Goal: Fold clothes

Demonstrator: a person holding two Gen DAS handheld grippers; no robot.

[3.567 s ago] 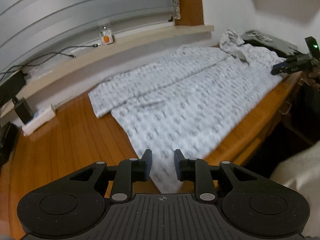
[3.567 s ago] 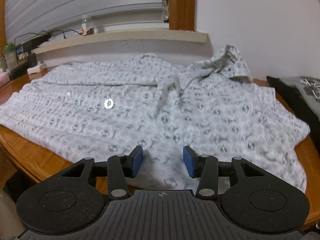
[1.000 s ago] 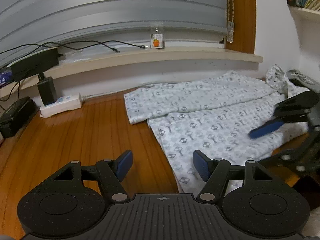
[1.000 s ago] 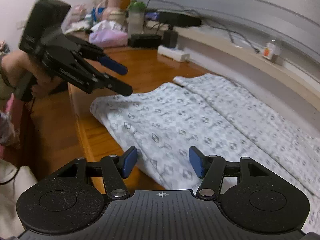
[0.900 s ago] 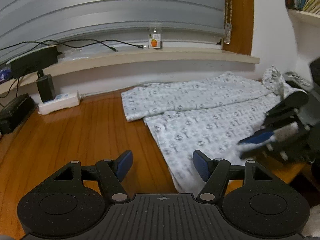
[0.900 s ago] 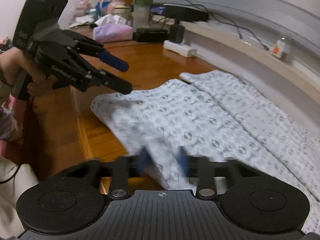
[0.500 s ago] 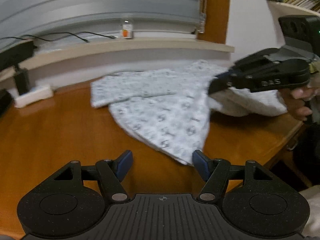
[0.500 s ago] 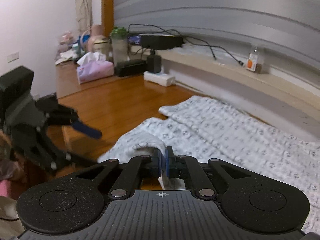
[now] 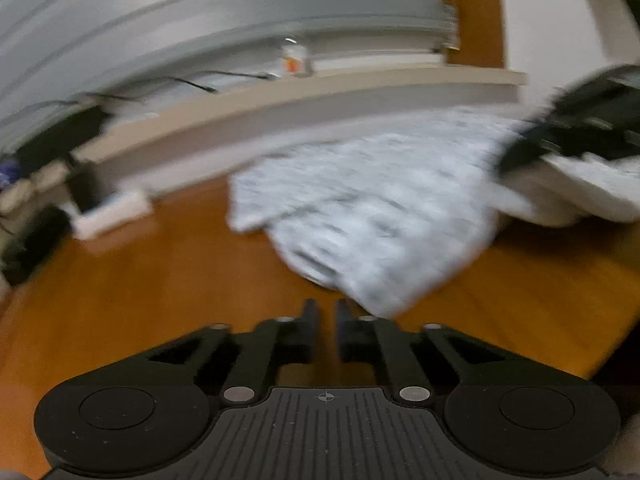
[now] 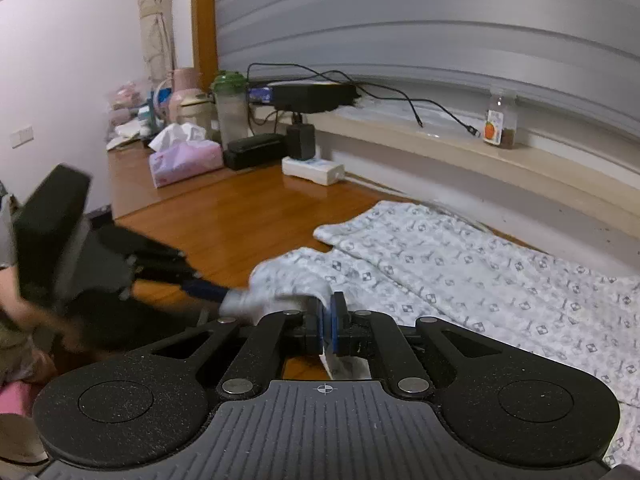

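Right now my left wrist view is blurred: the left gripper [image 9: 325,312] has its jaws closing, nothing visibly between them, just short of the patterned garment [image 9: 372,216] on the wooden table [image 9: 160,280]. From the right wrist, my right gripper [image 10: 329,312] is clenched on the garment's lifted hem.

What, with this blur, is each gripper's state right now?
Left gripper: shut, nothing visible between its jaws.
Right gripper: shut on the garment edge.
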